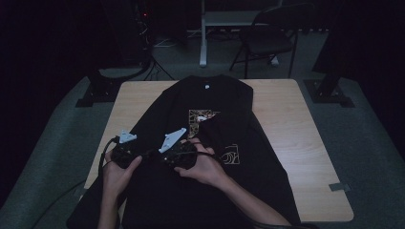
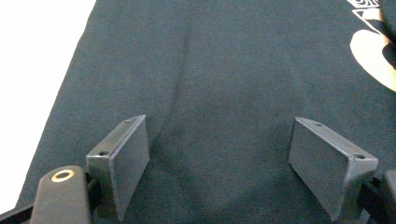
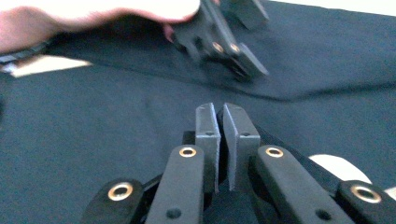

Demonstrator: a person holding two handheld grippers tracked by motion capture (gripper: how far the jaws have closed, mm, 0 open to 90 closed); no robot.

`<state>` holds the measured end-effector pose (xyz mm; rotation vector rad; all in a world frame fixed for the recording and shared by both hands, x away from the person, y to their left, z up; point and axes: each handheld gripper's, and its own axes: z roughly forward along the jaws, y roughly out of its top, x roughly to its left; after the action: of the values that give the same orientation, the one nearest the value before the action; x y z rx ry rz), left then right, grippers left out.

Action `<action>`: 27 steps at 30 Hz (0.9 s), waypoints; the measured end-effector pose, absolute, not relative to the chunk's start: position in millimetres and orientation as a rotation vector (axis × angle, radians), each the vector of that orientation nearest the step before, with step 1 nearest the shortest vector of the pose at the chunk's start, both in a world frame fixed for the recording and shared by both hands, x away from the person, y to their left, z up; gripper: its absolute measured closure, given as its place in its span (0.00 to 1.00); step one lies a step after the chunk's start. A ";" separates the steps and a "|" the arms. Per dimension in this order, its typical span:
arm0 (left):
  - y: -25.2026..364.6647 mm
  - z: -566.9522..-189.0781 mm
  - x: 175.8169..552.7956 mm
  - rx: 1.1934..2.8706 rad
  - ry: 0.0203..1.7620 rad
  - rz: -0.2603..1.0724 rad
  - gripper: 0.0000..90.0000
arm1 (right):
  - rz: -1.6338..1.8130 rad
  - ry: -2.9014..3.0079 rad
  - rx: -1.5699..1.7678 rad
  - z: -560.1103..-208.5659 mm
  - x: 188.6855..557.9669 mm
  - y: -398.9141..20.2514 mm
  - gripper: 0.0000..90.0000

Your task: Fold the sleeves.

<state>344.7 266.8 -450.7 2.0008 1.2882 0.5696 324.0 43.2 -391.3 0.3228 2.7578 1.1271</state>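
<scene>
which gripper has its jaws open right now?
The left gripper: its pads stand wide apart over the black shirt. The right gripper has its pads nearly together, a fold of shirt seemingly pinched between them.

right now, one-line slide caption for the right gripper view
Right gripper, jaws shut on a fold of the black t-shirt, with the left gripper open beyond.

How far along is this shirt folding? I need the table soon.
Early. Done: the black T-shirt lies spread on the table, with one flap folded inward over part of the gold print. In hand: the right tool is shut, low on the cloth; the left tool hovers open over flat fabric. Left: the other side and the crosswise folds.
</scene>
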 end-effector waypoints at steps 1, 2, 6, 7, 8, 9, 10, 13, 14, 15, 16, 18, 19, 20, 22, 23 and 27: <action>267.2 -450.7 344.8 2.001 1.288 0.570 0.24 | 1.137 2.766 0.320 -391.0 322.5 46.6 0.95; 267.5 -450.9 344.8 2.000 1.287 0.571 0.24 | 1.147 2.770 0.313 -390.8 320.8 49.7 0.95; 268.6 -451.3 345.0 1.993 1.286 0.569 0.24 | 1.180 2.780 0.296 -388.0 314.7 60.2 0.95; 268.8 -451.4 345.2 1.992 1.285 0.568 0.24 | 1.181 2.781 0.295 -387.1 313.7 62.4 0.95; 268.9 -451.4 345.2 1.992 1.285 0.569 0.24 | 1.188 2.781 0.290 -386.3 313.6 64.2 0.94; 269.0 -451.5 345.3 1.992 1.284 0.569 0.24 | 1.192 2.781 0.289 -385.4 313.1 66.0 0.94; 269.1 -451.5 345.4 1.992 1.283 0.570 0.24 | 1.194 2.777 0.282 -384.6 312.6 67.6 0.94; 269.8 -451.8 346.0 1.989 1.281 0.571 0.24 | 1.204 2.780 0.275 -383.2 311.0 71.0 0.94; 269.9 -451.9 346.1 1.988 1.279 0.572 0.24 | 1.210 2.788 0.277 -383.1 310.7 71.7 0.94; 269.9 -452.1 346.0 1.987 1.278 0.572 0.24 | 1.215 2.794 0.271 -383.5 310.5 72.4 0.93; 269.9 -452.2 346.1 1.987 1.276 0.573 0.24 | 1.215 2.799 0.267 -383.9 310.1 73.1 0.91; 270.7 -452.4 346.2 1.987 1.271 0.573 0.24 | 1.241 2.820 0.262 -384.6 309.1 73.8 0.87; 270.9 -452.5 346.3 1.985 1.270 0.572 0.24 | 1.254 2.828 0.253 -384.7 308.2 74.2 0.83; 271.0 -452.7 346.3 1.981 1.271 0.570 0.24 | 1.265 2.841 0.245 -384.7 307.9 74.3 0.80; 270.7 -452.9 346.2 1.982 1.269 0.576 0.24 | 1.310 2.882 0.217 -384.2 306.9 74.0 0.75; 270.3 -452.9 346.0 1.986 1.269 0.579 0.24 | 1.318 2.889 0.212 -383.6 306.3 73.9 0.73; 269.8 -453.2 345.9 1.988 1.267 0.583 0.24 | 1.286 2.883 0.188 -381.9 305.0 72.2 0.62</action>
<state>345.9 269.8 -453.2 1.9882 1.2671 0.5832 305.0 72.2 -381.9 0.1880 2.8832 1.2862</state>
